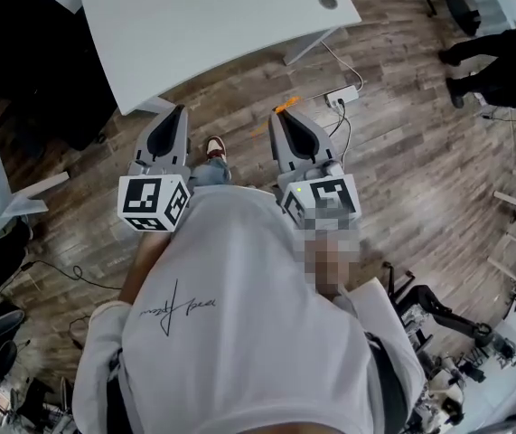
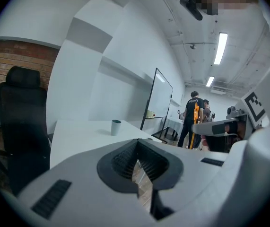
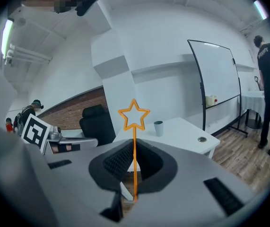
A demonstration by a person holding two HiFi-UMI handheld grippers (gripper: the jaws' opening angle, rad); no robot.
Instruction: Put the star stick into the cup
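Plainly, the right gripper [image 3: 134,157] has its fingers clamped on the star stick [image 3: 135,138], and the orange star stands upright above them. Well beyond the fingers, the cup [image 3: 159,128] stands on the white surface [image 3: 184,132]. The left gripper [image 2: 137,148] has its fingers pressed together on nothing, with the cup far ahead.

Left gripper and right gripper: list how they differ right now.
The right gripper has its jaws shut on the orange star stick, which stands upright. The left gripper has its jaws shut on nothing. In the left gripper view the cup sits left of the jaws, while in the right gripper view it sits right of the star. Both are grey with dark ribbed jaws and point toward the white table.
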